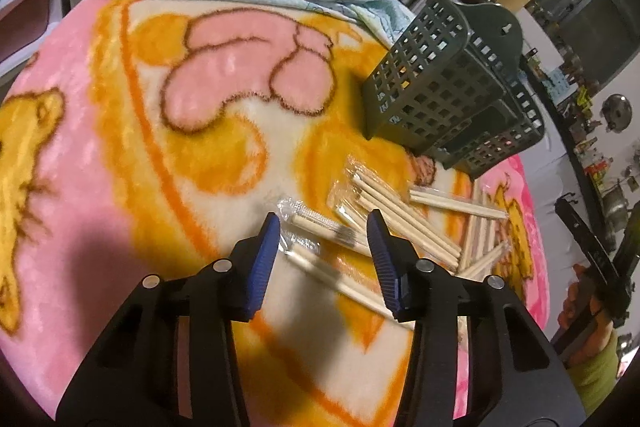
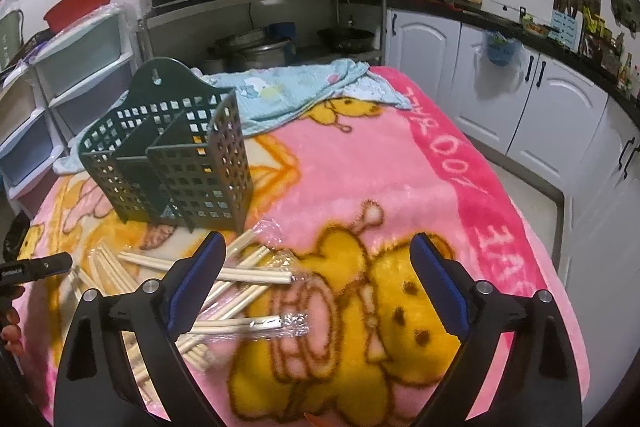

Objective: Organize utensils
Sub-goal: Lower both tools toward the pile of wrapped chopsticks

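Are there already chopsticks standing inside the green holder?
No, the green holder shows only empty compartments, and the wrapped chopsticks all lie on the blanket in front of it.

My chopsticks (image 1: 404,223) are pale wooden pairs, each sealed in a clear plastic sleeve, scattered in a loose criss-cross heap on the blanket at the lower centre-right of the left wrist view. One wrapped pair (image 1: 340,275) lies apart from the heap, slanting from upper left to lower right in the lower middle of that frame. In the right wrist view the same heap (image 2: 224,291) sits at lower left. My utensil holder (image 2: 172,151) is dark green perforated plastic with divided compartments and a tall back plate with a hanging hole; it stands upright just above the heap, left of centre.
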Tool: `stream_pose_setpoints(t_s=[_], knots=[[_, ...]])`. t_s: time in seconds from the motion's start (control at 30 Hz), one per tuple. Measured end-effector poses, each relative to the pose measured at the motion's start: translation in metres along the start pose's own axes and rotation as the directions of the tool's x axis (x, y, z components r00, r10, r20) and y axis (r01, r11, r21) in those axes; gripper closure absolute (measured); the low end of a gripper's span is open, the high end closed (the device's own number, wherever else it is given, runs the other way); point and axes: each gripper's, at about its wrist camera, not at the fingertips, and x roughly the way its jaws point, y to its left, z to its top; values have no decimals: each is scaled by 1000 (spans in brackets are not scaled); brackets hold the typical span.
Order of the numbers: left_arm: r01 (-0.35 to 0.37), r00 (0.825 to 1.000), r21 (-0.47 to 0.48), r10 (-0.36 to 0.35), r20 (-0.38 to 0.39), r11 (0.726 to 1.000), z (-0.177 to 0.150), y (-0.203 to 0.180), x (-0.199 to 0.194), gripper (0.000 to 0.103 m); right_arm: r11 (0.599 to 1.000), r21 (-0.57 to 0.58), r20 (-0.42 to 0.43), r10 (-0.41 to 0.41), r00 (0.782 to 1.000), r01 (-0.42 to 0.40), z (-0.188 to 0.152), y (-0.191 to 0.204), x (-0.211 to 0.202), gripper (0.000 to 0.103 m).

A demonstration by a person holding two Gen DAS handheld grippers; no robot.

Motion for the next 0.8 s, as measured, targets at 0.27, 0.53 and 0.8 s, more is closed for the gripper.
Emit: stream_pose_setpoints(t_s=[0.27, 0.53, 0.8], knots=[[-40, 999, -43, 39, -19, 998, 13, 0, 13, 66, 998, 31, -124, 58, 991, -54, -6, -8, 28, 24], [-64, 998, -47, 63, -21, 997, 23, 3, 22, 84, 985, 84, -188, 166, 968, -152, -13, -12, 47, 46], [-49, 999, -36, 49, -1, 998, 27, 6, 23, 95, 967, 128, -239, 248, 939, -222, -17, -12, 68, 67]])
